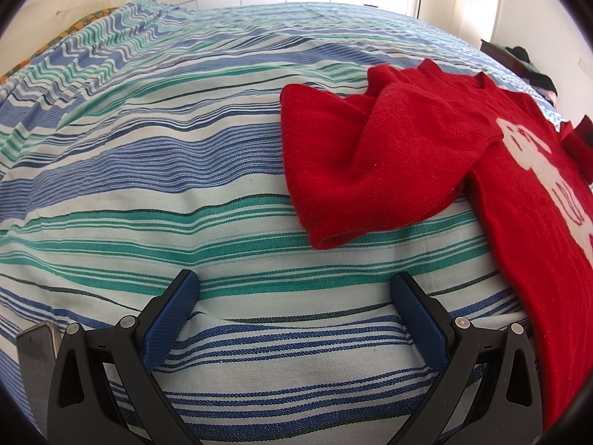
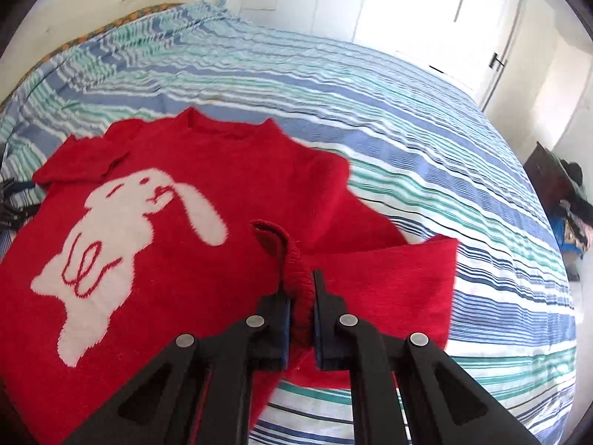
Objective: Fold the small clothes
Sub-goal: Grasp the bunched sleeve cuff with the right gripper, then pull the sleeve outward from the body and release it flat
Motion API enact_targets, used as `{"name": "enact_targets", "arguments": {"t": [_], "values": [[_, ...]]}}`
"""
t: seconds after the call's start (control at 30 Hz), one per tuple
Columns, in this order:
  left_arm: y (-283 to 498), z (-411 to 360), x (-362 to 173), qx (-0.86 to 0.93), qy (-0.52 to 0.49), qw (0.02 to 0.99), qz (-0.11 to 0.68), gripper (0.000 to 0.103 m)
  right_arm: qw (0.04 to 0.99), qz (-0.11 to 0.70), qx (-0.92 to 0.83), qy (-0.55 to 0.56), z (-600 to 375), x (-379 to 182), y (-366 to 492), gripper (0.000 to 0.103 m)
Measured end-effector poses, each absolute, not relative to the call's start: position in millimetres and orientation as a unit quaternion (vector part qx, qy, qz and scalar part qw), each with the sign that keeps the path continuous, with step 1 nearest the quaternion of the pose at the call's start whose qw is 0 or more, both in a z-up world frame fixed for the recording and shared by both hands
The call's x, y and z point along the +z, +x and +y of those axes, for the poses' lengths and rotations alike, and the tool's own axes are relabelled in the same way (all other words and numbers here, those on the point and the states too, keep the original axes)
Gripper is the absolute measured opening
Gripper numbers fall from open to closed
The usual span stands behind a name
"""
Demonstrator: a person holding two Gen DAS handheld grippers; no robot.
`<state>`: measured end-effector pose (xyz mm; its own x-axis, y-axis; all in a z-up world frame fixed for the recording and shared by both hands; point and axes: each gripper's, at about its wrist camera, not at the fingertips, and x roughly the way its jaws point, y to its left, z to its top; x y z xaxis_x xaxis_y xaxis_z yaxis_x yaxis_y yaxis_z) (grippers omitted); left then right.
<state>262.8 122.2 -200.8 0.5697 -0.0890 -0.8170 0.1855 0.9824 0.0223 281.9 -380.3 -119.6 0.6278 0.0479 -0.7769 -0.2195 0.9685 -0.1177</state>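
Note:
A small red knit sweater (image 2: 229, 185) with a white rabbit on its front lies face up on the striped bedspread (image 2: 407, 118). My right gripper (image 2: 301, 289) is shut on the cuff of the sweater's right sleeve (image 2: 292, 256) and holds it lifted over the body. In the left wrist view the sweater (image 1: 407, 141) lies to the right, its other sleeve spread on the bed. My left gripper (image 1: 294, 282) is open and empty, low over the bedspread (image 1: 185, 170), just short of that sleeve's end.
A cream pillow (image 1: 74, 3) lies at the head of the bed. A dark stand with clothes (image 2: 563, 193) is beside the bed at the right. A phone-like object (image 1: 37, 348) lies by my left gripper. White wardrobe doors (image 2: 407, 0) stand behind.

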Motion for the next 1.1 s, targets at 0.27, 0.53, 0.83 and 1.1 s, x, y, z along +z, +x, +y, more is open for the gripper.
{"name": "enact_targets", "arguments": {"t": [0.27, 0.53, 0.83, 1.1], "values": [[262.8, 122.2, -200.7, -0.078, 0.053, 0.884, 0.457, 0.103, 0.891, 0.429, -0.112, 0.096, -604.0, -104.0, 260.3, 0.009], [262.7, 122.1, -200.7, -0.078, 0.053, 0.884, 0.457, 0.103, 0.837, 0.431, -0.220, 0.256, -677.1, -161.2, 214.2, 0.009], [262.7, 122.0, -200.7, -0.078, 0.053, 0.884, 0.457, 0.103, 0.825, 0.454, -0.267, 0.204, -678.3, -162.5, 216.1, 0.009], [262.5, 122.0, -200.7, -0.077, 0.053, 0.885, 0.457, 0.103, 0.835, 0.440, -0.284, 0.169, -658.1, -132.8, 192.6, 0.071]]}}
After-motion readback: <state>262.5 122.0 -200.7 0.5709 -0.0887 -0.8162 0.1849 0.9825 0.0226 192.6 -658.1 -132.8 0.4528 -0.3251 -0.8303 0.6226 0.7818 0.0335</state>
